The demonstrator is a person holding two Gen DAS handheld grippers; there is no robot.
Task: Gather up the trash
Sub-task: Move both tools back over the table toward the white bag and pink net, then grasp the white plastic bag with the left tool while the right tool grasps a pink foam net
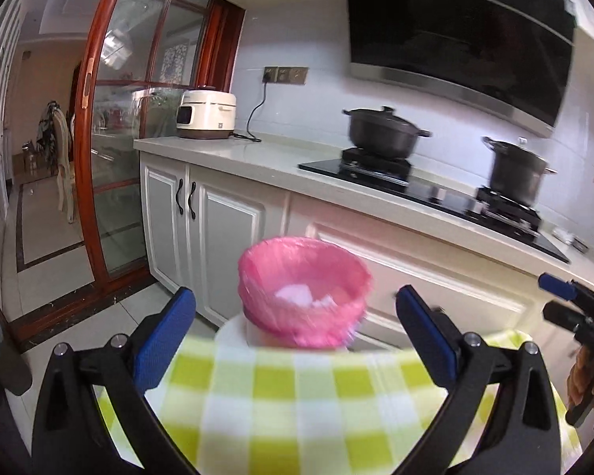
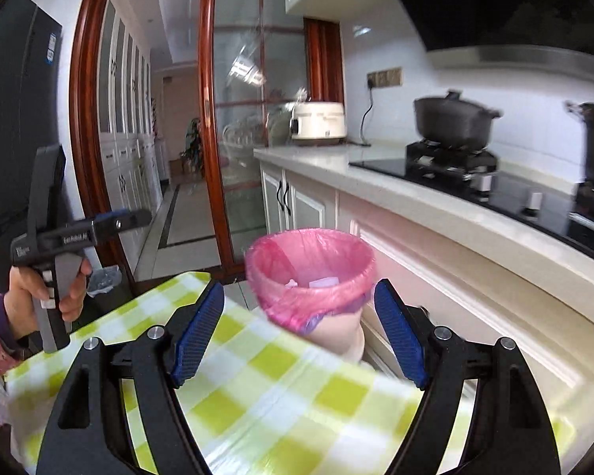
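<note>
Both grippers empty, jaws spread wide, nothing between the pads. Left gripper (image 1: 295, 332) and right gripper (image 2: 297, 332) hover over the green-checked tablecloth (image 1: 297, 403). Straight ahead of both, just past the table's far edge, stands the trash bin (image 2: 311, 277), upright, mouth open upward, pink liner (image 1: 303, 281) folded over the rim, white scraps inside. Right looks slightly nearer. Counter (image 1: 233, 154) behind.

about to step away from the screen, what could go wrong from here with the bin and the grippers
The bin with its pink bag stands off the edge of the checked table, so trash dropped short may land on the floor. The bag's rim is bunched loosely and might slip. Both the left gripper and right gripper are open and empty.
</note>
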